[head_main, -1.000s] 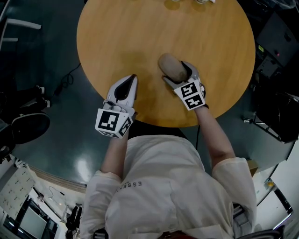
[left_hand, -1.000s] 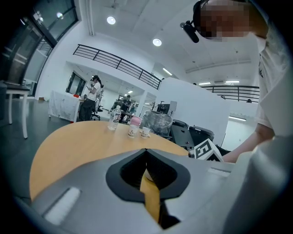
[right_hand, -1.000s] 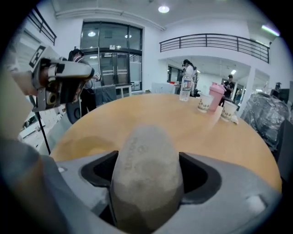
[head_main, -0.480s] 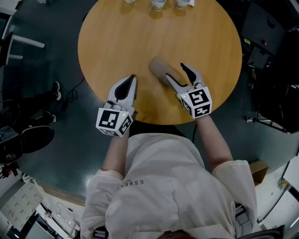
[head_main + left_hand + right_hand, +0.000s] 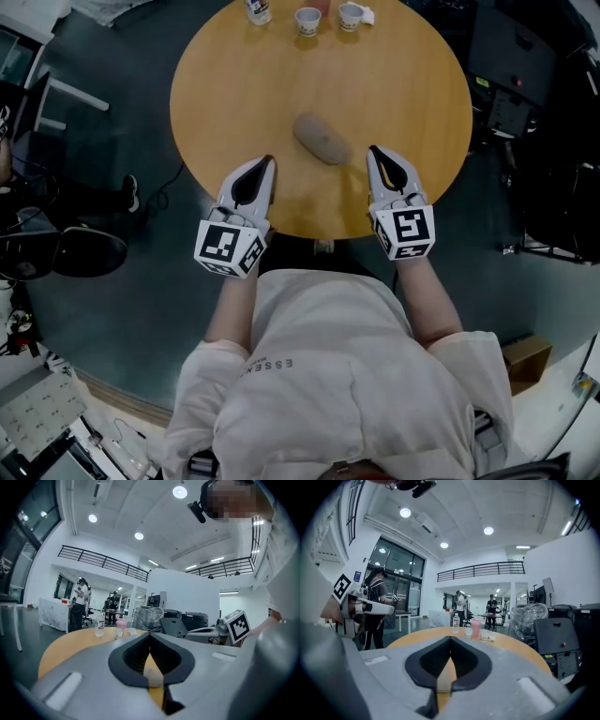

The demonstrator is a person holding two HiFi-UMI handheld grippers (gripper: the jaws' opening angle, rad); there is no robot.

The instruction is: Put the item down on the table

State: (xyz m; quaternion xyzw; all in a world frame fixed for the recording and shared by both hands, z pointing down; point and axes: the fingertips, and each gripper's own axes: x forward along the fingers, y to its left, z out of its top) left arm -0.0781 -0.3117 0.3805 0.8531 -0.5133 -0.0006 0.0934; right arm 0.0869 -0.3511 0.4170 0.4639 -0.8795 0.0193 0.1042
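The item, a brown oblong lump (image 5: pixel 322 139), lies on its own on the round wooden table (image 5: pixel 234 84), near the middle. My right gripper (image 5: pixel 373 150) sits just right of it and a little nearer to me, apart from it, with the jaws shut and nothing in them. My left gripper (image 5: pixel 268 159) rests at the near left edge of the table, also shut and empty. In the left gripper view (image 5: pixel 150 637) and the right gripper view (image 5: pixel 450 641), the jaws meet in a closed line, with only tabletop showing below.
At the table's far edge stand a bottle (image 5: pixel 255 9) and two small cups (image 5: pixel 307 21), (image 5: pixel 351 16), with a pink cup (image 5: pixel 476 627) beside them. A chair (image 5: pixel 56 248) is on the floor to the left and dark equipment (image 5: pixel 511 89) to the right. People stand in the background (image 5: pixel 79 603).
The right gripper let go of the brown item, drew back toward the near edge and shut. The item now lies free on the table. The left gripper kept still.
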